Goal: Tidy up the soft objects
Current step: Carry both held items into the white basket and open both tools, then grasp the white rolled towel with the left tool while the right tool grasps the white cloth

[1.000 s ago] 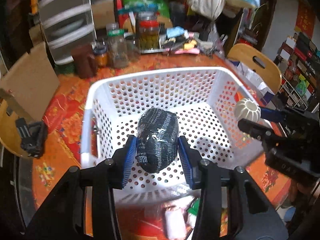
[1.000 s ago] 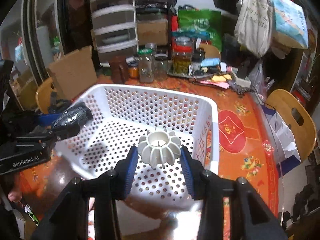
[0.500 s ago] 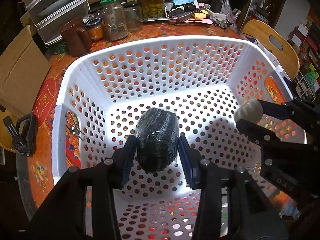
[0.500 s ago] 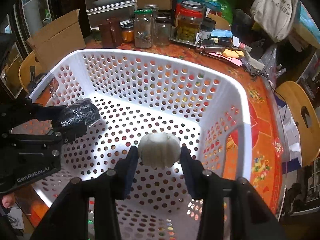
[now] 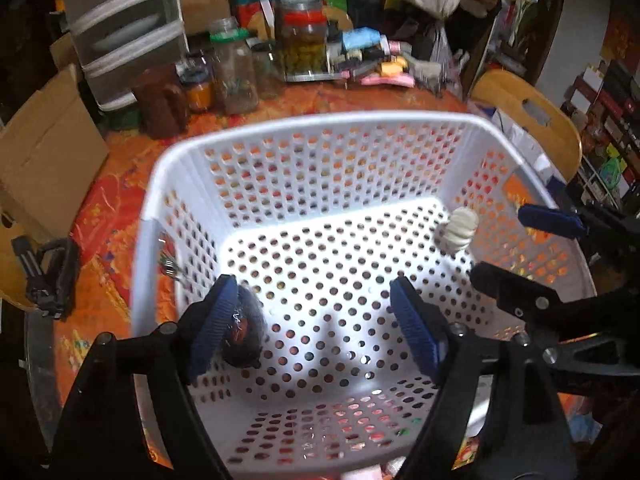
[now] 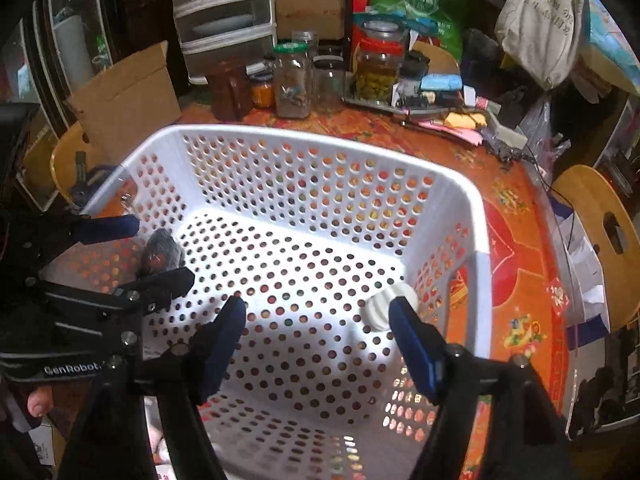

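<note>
A white perforated basket stands on the orange table. My left gripper is open over the basket's near left part; a dark grey soft roll lies on the basket floor against its left finger. It shows in the right wrist view too. My right gripper is open over the near right part; a white ribbed soft ball lies on the floor beside its right finger, also in the left wrist view.
Glass jars, a brown jar and a plastic drawer unit stand behind the basket. A cardboard box is at the left. Wooden chairs stand at the right. A black clip lies at the left.
Both grippers have opened and lifted back. The dark roll and the white ball have dropped from the jaws onto the basket floor.
</note>
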Demonstrator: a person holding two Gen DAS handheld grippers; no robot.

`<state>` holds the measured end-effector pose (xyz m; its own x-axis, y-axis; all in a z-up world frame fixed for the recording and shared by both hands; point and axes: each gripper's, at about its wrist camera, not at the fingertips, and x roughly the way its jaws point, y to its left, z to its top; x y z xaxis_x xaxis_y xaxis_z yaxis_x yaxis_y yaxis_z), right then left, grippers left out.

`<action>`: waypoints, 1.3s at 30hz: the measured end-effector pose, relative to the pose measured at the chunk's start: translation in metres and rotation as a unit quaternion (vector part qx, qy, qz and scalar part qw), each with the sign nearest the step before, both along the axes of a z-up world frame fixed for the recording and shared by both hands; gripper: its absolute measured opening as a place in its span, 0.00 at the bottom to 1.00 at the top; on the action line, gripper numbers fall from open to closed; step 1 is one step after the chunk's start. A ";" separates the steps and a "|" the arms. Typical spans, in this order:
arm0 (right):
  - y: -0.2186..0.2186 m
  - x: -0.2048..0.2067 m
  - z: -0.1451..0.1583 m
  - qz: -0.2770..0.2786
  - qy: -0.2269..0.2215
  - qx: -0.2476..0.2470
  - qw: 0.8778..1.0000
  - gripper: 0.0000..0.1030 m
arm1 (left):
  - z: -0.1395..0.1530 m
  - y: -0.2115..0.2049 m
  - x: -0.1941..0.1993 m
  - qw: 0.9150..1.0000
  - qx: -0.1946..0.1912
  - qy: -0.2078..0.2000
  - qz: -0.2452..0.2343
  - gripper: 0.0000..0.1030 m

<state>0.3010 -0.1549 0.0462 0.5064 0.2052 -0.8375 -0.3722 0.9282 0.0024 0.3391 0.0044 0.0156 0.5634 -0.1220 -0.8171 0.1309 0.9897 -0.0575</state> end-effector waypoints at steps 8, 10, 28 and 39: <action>-0.014 -0.041 0.032 0.009 -0.052 0.032 0.998 0.86 | 0.050 0.007 -0.059 0.993 0.027 -0.112 0.019 0.95; -0.015 -0.054 0.038 0.013 -0.067 0.034 0.997 0.89 | 0.057 0.007 -0.075 0.991 0.032 -0.127 0.021 0.96; -0.040 -0.177 0.016 0.016 -0.114 0.073 0.991 0.92 | 0.038 0.032 -0.238 0.982 0.025 -0.182 0.043 1.00; -0.030 -0.226 -0.079 -0.003 -0.065 0.089 0.994 0.92 | -0.058 0.028 -0.275 0.992 -0.011 -0.120 0.025 1.00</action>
